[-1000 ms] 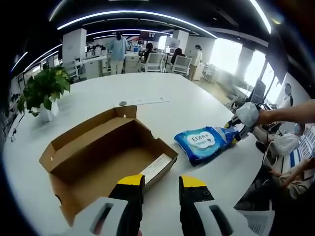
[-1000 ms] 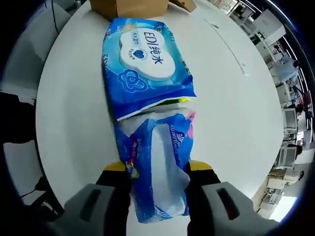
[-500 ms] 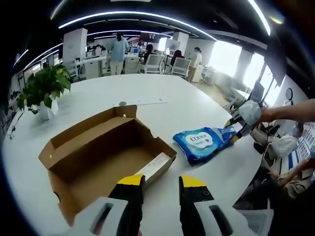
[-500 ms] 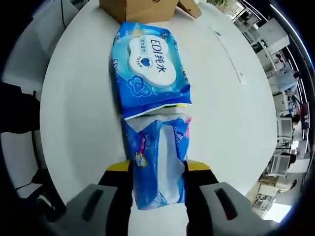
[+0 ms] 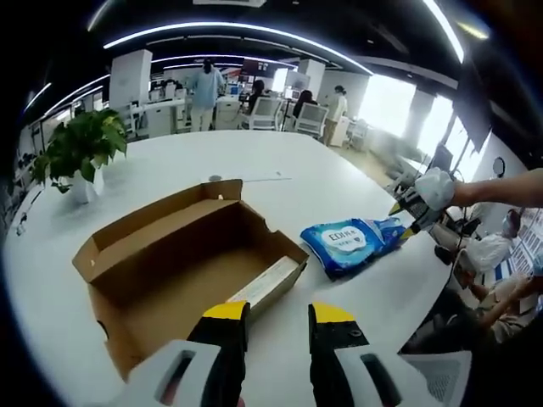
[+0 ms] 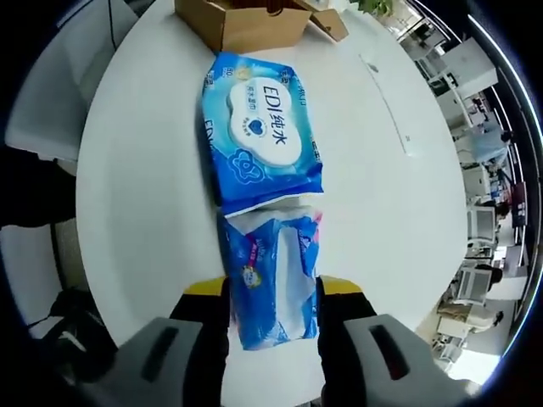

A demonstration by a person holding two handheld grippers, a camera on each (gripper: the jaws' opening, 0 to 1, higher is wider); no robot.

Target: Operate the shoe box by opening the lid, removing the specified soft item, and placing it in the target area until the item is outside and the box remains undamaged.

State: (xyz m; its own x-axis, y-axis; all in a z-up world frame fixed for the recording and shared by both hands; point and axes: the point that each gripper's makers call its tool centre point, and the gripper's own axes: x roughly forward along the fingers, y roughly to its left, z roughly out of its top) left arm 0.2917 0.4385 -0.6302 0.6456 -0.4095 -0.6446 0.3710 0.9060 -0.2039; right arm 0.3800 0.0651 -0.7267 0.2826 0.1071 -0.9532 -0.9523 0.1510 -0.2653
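The brown cardboard shoe box (image 5: 178, 254) stands open on the round white table (image 5: 280, 161), its lid folded back to the left; it also shows at the top edge of the right gripper view as the box (image 6: 242, 21). To its right the blue wet-wipes pack (image 5: 349, 242) lies on the table, outside the box. A gloved hand (image 5: 431, 188) holds my right gripper (image 5: 405, 222) at the pack's far end. In the right gripper view that gripper (image 6: 271, 292) is shut on the crumpled tail of the pack (image 6: 261, 127). My left gripper (image 5: 278, 318) is open above the box's near corner, holding nothing.
A white slip (image 5: 265, 287) leans on the box's inner right wall. A potted plant (image 5: 81, 153) stands at the table's far left. The table edge (image 6: 93, 212) drops off near the pack. People and desks (image 5: 204, 85) are far behind; a seated person (image 5: 492, 254) is at the right.
The right gripper's jaws have closed in tighter on the pack's tail. The pack looks smaller and farther in that view. The box and the left gripper hold their places.
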